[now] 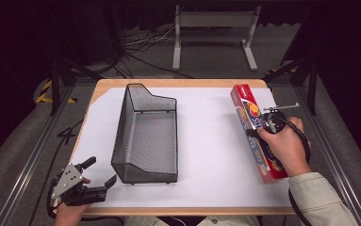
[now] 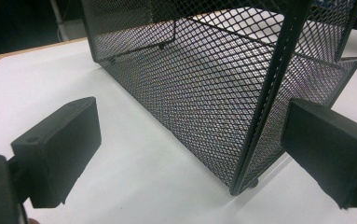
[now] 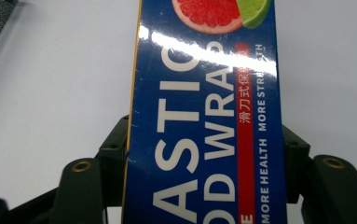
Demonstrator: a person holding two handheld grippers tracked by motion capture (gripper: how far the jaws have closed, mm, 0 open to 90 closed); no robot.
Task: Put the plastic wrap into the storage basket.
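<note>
A long red and blue plastic wrap box (image 1: pixel 250 113) lies lengthwise along the right side of the white table cover. My right gripper (image 1: pixel 259 131) is shut across its width near the middle, and in the right gripper view the pads (image 3: pixel 113 154) press on both long sides of the box (image 3: pixel 204 107). Whether the box is clear of the table I cannot tell. A black wire-mesh basket (image 1: pixel 121 127) stands left of centre. My left gripper (image 1: pixel 102 170) rests open by the basket's near left corner, which stands between its spread jaws (image 2: pixel 190 140) without touching them.
The white cover (image 1: pixel 206 141) lies on a wooden table whose front edge (image 1: pixel 183 211) runs along the bottom. A grey metal stand (image 1: pixel 213 28) and cables lie on the floor beyond the table. Black frame rails flank both sides.
</note>
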